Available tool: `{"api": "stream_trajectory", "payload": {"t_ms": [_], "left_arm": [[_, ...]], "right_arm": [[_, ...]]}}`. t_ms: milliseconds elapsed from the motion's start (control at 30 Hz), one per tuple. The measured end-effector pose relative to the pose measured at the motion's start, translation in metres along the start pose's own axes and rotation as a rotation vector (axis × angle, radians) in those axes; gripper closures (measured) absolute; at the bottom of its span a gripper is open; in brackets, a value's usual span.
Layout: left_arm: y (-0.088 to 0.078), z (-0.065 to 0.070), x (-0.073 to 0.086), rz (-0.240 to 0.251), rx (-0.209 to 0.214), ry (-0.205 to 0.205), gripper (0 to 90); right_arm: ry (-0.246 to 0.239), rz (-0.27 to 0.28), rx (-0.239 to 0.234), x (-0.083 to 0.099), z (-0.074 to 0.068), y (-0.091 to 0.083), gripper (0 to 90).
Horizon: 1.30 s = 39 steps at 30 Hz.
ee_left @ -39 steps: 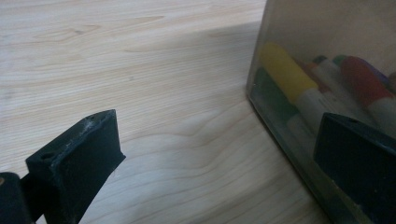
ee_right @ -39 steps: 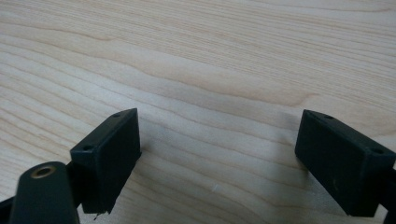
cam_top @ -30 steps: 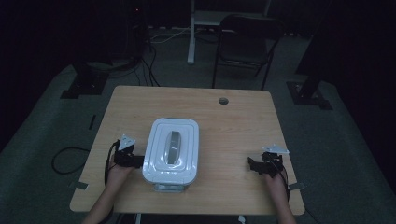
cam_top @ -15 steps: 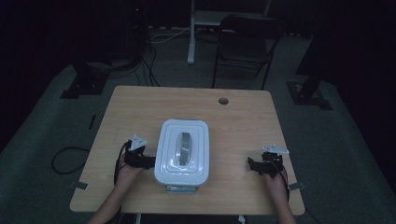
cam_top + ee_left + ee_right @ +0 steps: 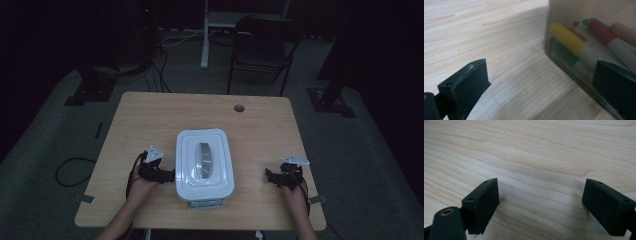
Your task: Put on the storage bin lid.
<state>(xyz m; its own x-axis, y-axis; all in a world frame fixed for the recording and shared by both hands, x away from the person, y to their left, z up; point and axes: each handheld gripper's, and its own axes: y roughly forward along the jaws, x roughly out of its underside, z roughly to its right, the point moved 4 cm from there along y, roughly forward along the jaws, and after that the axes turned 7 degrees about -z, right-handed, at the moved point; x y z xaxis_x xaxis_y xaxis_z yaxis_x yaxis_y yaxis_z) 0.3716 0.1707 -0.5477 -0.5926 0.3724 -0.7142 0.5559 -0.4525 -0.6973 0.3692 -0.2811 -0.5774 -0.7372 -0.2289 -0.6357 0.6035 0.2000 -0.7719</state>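
Note:
A white lidded plastic box (image 5: pixel 204 164) with a grey handle on its lid sits near the front middle of the wooden table (image 5: pixel 150 115). My left gripper (image 5: pixel 170 176) is open, its tips right against the box's left wall. In the left gripper view, that translucent wall (image 5: pixel 584 47) lets me see several coloured markers (image 5: pixel 571 40) inside, and one jaw stands just in front of it. Well to the right of the box, my right gripper (image 5: pixel 269 177) rests open on the table with bare wood (image 5: pixel 539 195) between its jaws.
A round cable hole (image 5: pixel 239 108) lies near the table's far edge. A dark folding chair (image 5: pixel 262 47) and a white stand (image 5: pixel 205 35) are beyond the table. Cables (image 5: pixel 75 167) trail on the floor at the left.
The box has slid to the right across the table, with my left gripper following against its left side. The right gripper has stayed where it was.

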Motion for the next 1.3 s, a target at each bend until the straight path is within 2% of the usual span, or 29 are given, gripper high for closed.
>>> {"api": "stream_trajectory", "payload": {"t_ms": [300,433,600,733,933,1100,1300], "left_arm": [[-0.009,-0.021,0.008,0.001,-0.016,-0.032,1.4],[-0.015,-0.032,0.013,0.004,-0.002,-0.058,1.4],[-0.026,-0.046,0.022,-0.003,-0.030,-0.067,1.4],[-0.035,-0.058,0.030,-0.001,-0.058,-0.090,1.4],[-0.052,-0.076,0.044,0.012,-0.108,-0.145,1.4],[-0.061,-0.086,0.052,0.016,-0.125,-0.178,1.4],[-0.073,-0.098,0.065,0.012,-0.175,-0.232,1.4]], "right_arm": [[0.000,0.000,0.000,0.000,0.000,0.000,13.7],[0.000,0.000,0.000,0.000,0.000,0.000,13.7],[0.000,0.000,0.000,0.000,0.000,0.000,13.7],[0.000,0.000,0.000,0.000,0.000,0.000,13.7],[0.000,0.000,0.000,0.000,0.000,0.000,13.7],[0.000,0.000,0.000,0.000,0.000,0.000,13.7],[0.000,0.000,0.000,0.000,0.000,0.000,13.7]]}}
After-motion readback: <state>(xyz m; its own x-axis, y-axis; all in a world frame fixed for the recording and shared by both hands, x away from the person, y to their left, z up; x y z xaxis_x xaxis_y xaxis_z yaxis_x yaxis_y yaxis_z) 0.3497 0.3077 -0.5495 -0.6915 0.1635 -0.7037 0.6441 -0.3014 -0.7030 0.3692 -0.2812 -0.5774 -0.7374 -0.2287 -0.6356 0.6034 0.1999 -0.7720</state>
